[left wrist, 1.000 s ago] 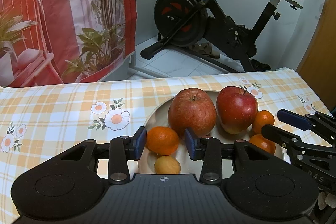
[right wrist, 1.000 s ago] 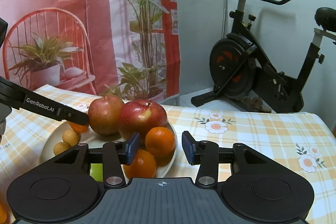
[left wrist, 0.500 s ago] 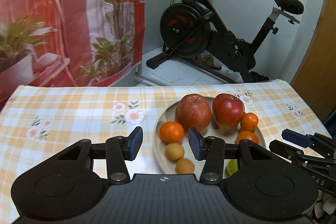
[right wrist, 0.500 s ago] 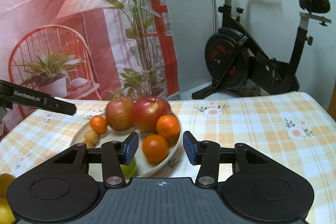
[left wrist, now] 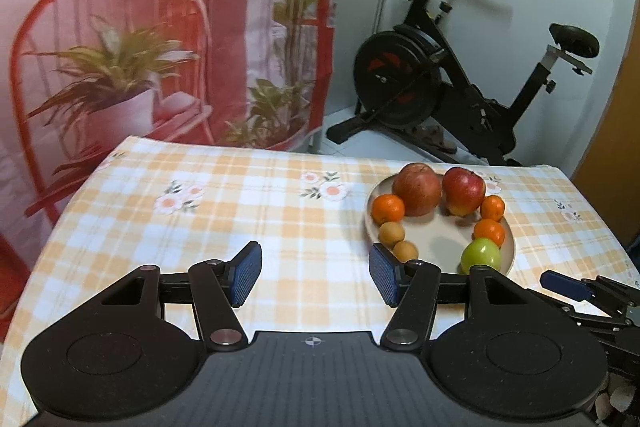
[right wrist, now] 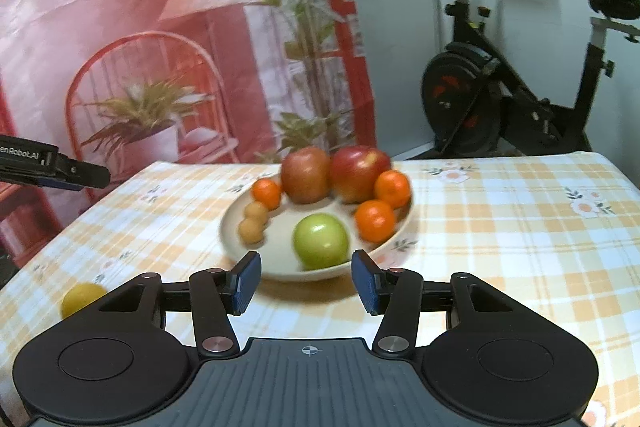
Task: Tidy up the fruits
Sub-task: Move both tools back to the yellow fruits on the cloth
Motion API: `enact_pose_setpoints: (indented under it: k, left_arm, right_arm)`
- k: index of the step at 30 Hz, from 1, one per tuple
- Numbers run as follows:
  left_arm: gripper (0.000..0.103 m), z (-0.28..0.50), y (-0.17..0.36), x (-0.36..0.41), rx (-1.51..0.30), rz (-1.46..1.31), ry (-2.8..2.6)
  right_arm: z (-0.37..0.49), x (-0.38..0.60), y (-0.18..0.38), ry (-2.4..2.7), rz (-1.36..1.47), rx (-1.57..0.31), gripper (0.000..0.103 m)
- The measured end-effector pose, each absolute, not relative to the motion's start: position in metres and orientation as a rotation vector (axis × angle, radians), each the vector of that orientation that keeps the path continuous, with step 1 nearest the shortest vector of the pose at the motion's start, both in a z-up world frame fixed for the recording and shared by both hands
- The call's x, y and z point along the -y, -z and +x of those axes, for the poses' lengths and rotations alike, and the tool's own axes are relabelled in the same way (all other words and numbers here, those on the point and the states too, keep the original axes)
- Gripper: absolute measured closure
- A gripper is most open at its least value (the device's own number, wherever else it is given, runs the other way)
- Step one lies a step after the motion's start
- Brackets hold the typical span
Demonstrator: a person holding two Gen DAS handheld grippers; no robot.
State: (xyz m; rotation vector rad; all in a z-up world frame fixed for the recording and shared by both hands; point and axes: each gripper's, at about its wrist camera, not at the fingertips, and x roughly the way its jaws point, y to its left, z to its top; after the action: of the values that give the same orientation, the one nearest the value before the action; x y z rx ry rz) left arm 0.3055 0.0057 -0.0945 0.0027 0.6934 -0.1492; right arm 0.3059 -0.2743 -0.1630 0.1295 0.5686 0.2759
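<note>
Two tongs, left tongs (left wrist: 315, 277) and right tongs (right wrist: 306, 281) gaping empty (jaws just widening), "enRobot.AI" label (right wrist: 20, 153), fruit plate (right wrist: 394, 241).

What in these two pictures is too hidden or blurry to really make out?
- Yellow round fruit: right wrist view, half hidden behind the right tool.
- Cream plate: left wrist view, near rim behind the left tool.
- Small tan fruits: right wrist view, motion-blurred; kind unclear.

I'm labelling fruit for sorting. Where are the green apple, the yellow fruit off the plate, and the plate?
green apple (right wrist: 320, 241), right wrist view, front face
yellow fruit (right wrist: 82, 298), right wrist view, visible top
plate (left wrist: 370, 213), left wrist view, left rim
</note>
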Motion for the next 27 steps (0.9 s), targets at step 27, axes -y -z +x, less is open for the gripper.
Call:
enact_pose_setpoints:
  k: [27]
  left_arm:
    - [0.041,0.231,0.115,-0.021,-0.713,-0.048,0.115]
  right_arm:
    - [0.239,0.217,0.153,-0.461,0.097,-0.659,0.056]
